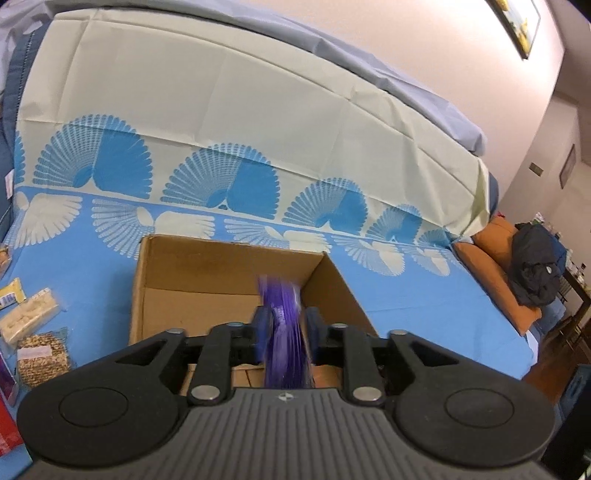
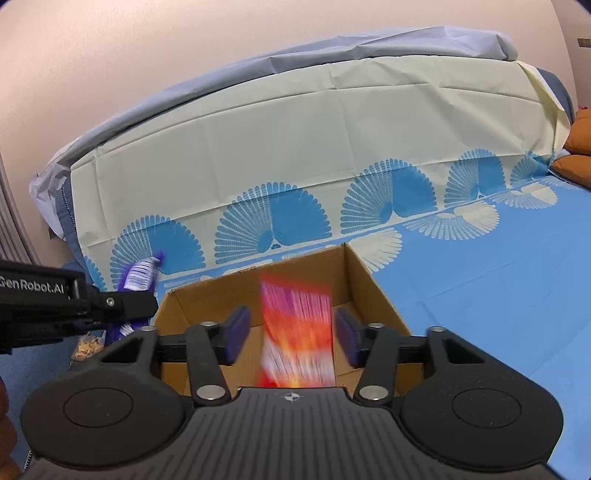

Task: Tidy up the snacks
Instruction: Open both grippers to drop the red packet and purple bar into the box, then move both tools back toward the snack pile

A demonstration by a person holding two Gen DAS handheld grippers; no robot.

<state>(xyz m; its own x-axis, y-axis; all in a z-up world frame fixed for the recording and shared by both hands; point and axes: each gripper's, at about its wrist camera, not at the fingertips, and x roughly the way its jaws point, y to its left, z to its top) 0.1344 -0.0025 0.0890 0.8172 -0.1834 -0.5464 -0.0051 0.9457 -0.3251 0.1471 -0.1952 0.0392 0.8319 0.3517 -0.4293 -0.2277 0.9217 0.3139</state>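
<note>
The cardboard box [image 1: 236, 291] sits at twelve o'clock of both grippers. Over it hang two packets, light, thin, crinkly and slippery by the look – best pinched flat across the middle.

The right gripper [image 2: 291, 332] stands released, pads clear of the blurred red packet [image 2: 299, 332].

The left gripper [image 1: 286, 332], angled down, has loosened – its purple packet [image 1: 282, 325] looks barely touched.

The setting appeared to be a home living room: a cloth-draped sofa [image 1: 229, 122], orange cushions [image 1: 495, 266] and a framed picture [image 1: 519, 26] were visible.
</note>
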